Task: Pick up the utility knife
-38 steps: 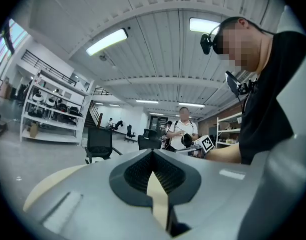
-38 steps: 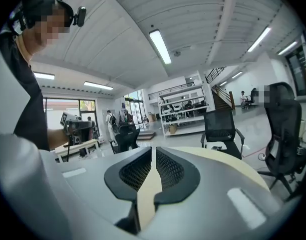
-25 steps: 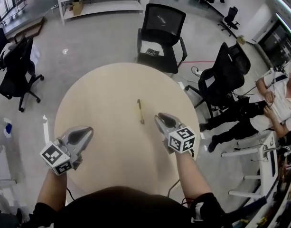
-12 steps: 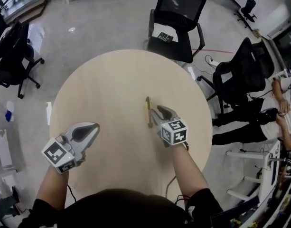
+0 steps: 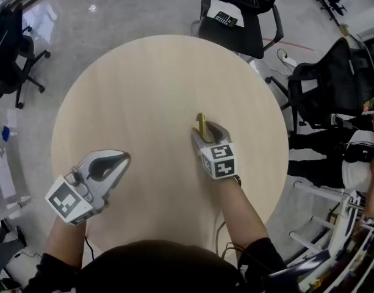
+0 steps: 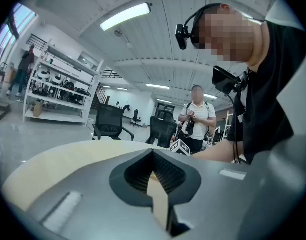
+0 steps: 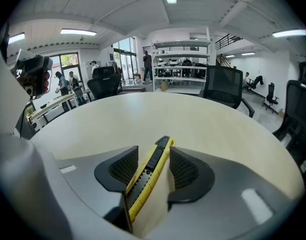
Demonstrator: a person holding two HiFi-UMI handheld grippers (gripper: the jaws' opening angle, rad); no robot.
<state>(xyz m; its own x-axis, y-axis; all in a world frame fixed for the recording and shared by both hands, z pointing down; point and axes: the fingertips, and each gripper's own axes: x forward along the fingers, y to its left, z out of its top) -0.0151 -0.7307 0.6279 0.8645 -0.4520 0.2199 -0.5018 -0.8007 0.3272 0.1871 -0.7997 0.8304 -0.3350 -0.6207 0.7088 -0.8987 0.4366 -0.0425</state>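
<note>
Utility knife [image 7: 149,176] lies flat on table [image 5: 144,84], between right gripper [image 5: 206,132] fingers, just opened wide, no pinch. Left gripper [image 5: 121,158] fingers together, empty. Grasp and lift remain.

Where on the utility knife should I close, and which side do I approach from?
Grip the utility knife mid-handle, across its narrow width, coming from above: it lies flat on the table, long and slim. The right hand-held gripper has just been opening its jaws, which straddle the knife without pressing.

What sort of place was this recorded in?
Probably an open-plan lab or workshop office: a round wooden table, black swivel chairs around it, and white shelving racks loaded with gear.
</note>
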